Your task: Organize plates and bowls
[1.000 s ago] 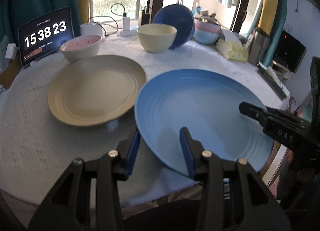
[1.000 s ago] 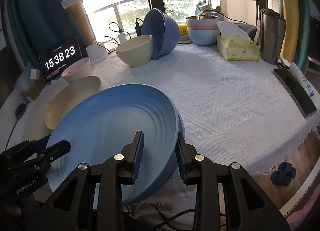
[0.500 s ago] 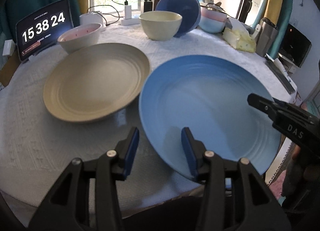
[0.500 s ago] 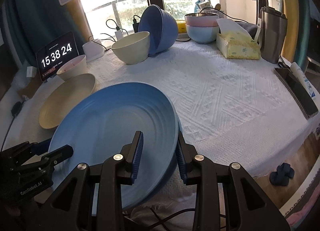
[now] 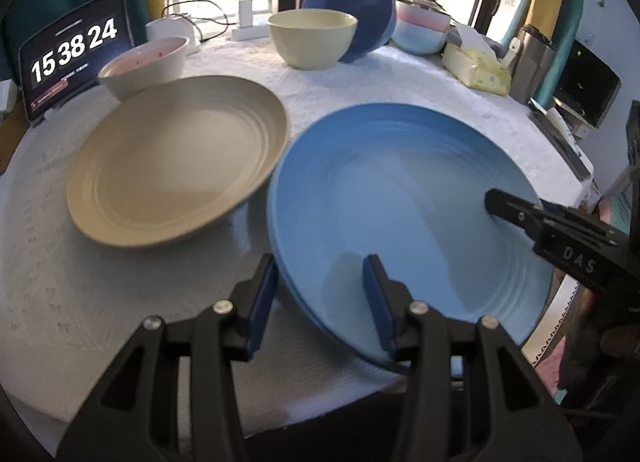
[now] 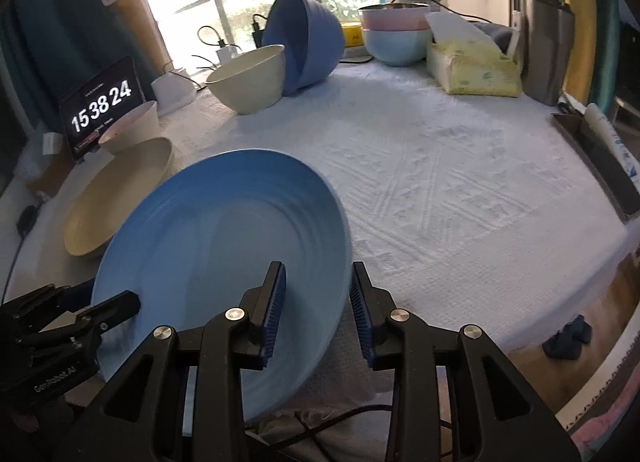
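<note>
A large blue plate (image 5: pixel 404 202) is held up off the table, tilted, between my two grippers. My left gripper (image 5: pixel 320 294) straddles its near-left rim with the jaws wide apart. My right gripper (image 6: pixel 318 310) straddles its right rim (image 6: pixel 336 262), also with a gap at the pads. The right gripper shows in the left wrist view (image 5: pixel 560 230), the left one in the right wrist view (image 6: pixel 80 318). A beige plate (image 5: pixel 176 166) lies to the left of the blue one. A pink-lined bowl (image 5: pixel 144 62), a cream bowl (image 5: pixel 312 38) and a tipped blue bowl (image 5: pixel 356 10) stand at the back.
A clock tablet (image 5: pixel 72 58) stands at the back left. Stacked pink and light blue bowls (image 6: pixel 396 30), a tissue pack (image 6: pixel 472 66) and a grey canister (image 6: pixel 548 46) stand at the back right. A dark tray (image 6: pixel 600 158) lies at the right table edge.
The blue plate has risen and shifted slightly away from the table's near edge, carried between both grippers. The beige plate and bowls have not moved.
</note>
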{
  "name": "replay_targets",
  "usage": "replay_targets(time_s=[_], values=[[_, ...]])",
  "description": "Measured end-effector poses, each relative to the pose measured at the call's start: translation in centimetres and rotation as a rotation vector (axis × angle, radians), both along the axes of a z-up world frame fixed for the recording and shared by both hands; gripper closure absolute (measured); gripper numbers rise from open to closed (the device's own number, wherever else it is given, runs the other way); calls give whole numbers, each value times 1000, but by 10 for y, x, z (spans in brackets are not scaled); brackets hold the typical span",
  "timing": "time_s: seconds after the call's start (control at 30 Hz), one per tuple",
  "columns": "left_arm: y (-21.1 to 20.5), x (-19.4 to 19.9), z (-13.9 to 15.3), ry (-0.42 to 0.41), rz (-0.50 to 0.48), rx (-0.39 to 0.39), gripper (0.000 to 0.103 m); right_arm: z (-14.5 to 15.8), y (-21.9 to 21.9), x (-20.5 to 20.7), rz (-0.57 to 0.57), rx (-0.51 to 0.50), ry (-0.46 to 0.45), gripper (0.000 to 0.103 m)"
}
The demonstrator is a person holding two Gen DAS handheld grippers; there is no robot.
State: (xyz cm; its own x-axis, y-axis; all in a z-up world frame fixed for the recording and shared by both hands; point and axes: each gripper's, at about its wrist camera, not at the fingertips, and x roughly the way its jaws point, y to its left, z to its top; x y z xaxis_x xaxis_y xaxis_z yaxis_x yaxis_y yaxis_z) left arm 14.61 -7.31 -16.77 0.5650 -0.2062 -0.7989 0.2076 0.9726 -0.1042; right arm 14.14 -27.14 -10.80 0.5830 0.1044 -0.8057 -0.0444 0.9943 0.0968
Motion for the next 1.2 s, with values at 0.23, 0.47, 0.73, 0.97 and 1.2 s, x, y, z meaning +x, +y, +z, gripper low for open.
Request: replay_targets(time_s=[0.23, 0.47, 0.73, 0.97, 1.2], values=[[-5, 9, 2, -7, -3, 9, 58, 1, -2, 7, 3, -8, -13, 69], [-11, 24, 3, -2, -10, 7, 58, 0, -8, 25, -2, -15, -11, 69], [-17, 42, 5, -3, -5, 6, 58, 1, -16, 49, -6, -13, -11, 69], [-23, 71, 6, 4, 4, 3, 58, 1, -20, 72, -4, -13, -11, 69], [-30, 88, 4, 13, -4, 3, 58, -2, -27, 92, -13, -13, -5, 69]])
